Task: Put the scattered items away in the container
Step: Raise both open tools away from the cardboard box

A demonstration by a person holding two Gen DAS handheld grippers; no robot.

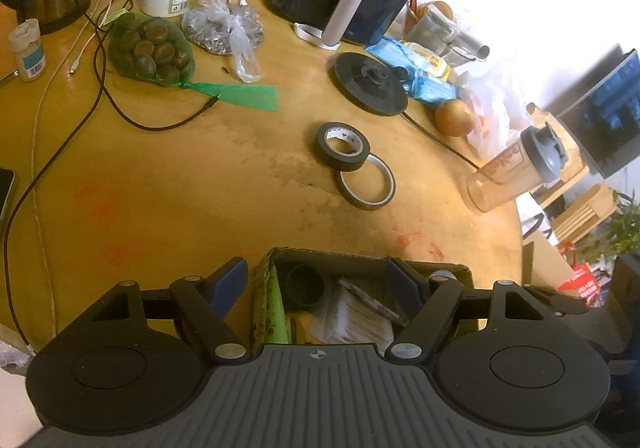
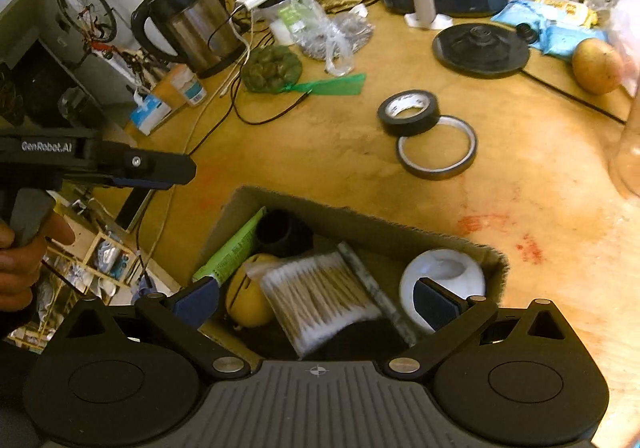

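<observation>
Cluttered wooden surface (image 1: 160, 188), box half filled, 2 tape rolls left out.
Left wrist: left tool (image 1: 316, 284) released, empty, straddling cardboard box (image 1: 360, 260); black tape roll (image 1: 343, 146) overlaps thin ring (image 1: 366, 184) beyond it.
Right wrist: right tool (image 2: 316, 300) released, empty over box; risk is grabbing both rolls together, 1 slipping.
</observation>
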